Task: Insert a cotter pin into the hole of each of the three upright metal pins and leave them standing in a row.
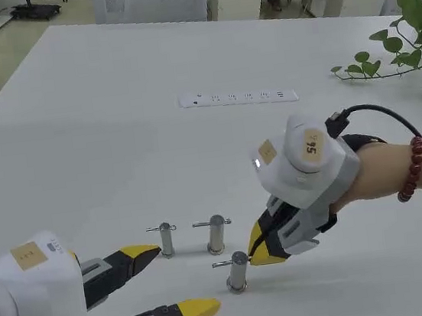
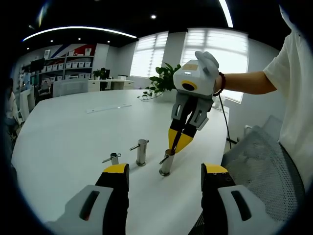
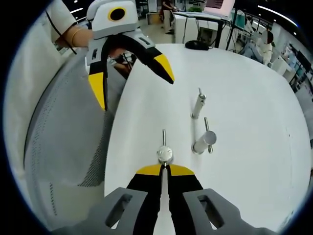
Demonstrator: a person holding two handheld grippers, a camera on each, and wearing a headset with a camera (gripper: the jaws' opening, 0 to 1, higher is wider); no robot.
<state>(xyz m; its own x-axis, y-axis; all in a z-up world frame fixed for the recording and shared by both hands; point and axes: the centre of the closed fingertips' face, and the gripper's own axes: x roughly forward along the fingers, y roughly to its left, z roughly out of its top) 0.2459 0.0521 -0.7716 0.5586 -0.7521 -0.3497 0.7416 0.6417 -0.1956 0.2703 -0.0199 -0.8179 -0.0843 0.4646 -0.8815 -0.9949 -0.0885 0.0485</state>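
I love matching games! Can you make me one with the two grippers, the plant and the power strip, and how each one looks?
Things:
1. left gripper
2. right gripper
3. plant
4. power strip

How it looks:
A. white, lying flat on the table
B. fingers shut
C. green leaves
D. fingers open

Pairs: 1-D, 2-B, 3-C, 4-A
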